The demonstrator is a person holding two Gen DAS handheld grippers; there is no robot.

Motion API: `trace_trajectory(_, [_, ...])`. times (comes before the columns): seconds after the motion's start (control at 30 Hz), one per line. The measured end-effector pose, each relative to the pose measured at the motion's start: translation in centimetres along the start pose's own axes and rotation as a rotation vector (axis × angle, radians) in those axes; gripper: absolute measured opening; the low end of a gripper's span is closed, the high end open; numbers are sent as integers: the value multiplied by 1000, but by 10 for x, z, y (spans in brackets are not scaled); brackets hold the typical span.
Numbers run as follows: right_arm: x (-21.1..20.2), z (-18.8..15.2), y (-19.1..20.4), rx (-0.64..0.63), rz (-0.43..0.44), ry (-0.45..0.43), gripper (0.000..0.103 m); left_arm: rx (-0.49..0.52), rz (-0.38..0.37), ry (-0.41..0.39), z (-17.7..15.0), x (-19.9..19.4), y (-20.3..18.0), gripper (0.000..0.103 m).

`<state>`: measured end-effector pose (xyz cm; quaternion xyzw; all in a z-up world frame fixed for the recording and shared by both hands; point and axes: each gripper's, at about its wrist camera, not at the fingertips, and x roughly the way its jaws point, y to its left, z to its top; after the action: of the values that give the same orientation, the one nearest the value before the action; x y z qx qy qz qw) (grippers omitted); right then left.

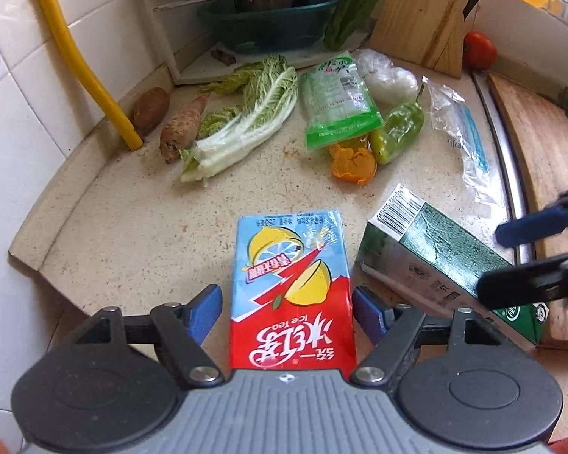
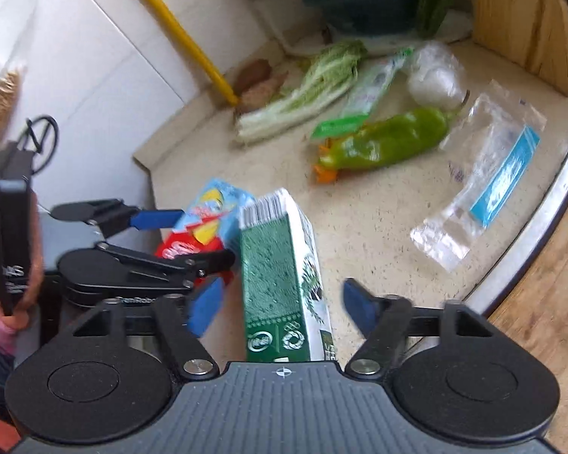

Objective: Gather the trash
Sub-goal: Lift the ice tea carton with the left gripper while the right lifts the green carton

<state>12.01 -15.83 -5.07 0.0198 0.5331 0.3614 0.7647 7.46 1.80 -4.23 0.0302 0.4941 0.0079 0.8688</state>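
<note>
The left gripper (image 1: pixel 288 308) is spreading its blue-padded fingers on either side of a flat rectangular red and blue ice tea carton (image 1: pixel 292 287), glossy paperboard lying on the speckled beige stone counter (image 1: pixel 140 227); the pads are not touching it. The right gripper (image 2: pixel 280 308) is likewise gaping around a boxy green and white carton (image 2: pixel 284 276) lying just right of the first. Beyond both claws are lying a crinkled clear plastic bag (image 2: pixel 481 178), a smooth green pepper (image 2: pixel 390 138) and ragged orange peel (image 1: pixel 354 160).
</note>
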Motion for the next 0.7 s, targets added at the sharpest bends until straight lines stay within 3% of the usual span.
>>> trace_trajectory(0.17, [9,-11,-5,78,-4,-14,63,-10,12,-4,-3,0,-1,73])
trace_trajectory(0.33, [16,-37,15,38,-131,-65,68,-28,15,-11,-6,1,0,68])
trace_trajectory(0.47, [3,-43,4,119,-49,-146,74,-17,22,-6,-9,2,-4,66])
trace_trajectory(0.53, [-2,-44,-5,180,6,-182,96,-7,20,-9,-9,2,-6,64])
trace_trajectory(0.6, [-1,-46,-14,243,50,-187,99,-20,10,-13,-8,1,-4,64])
trace_trajectory(0.7, [3,-45,-8,210,24,-139,99,-36,10,-13,-9,3,-4,63])
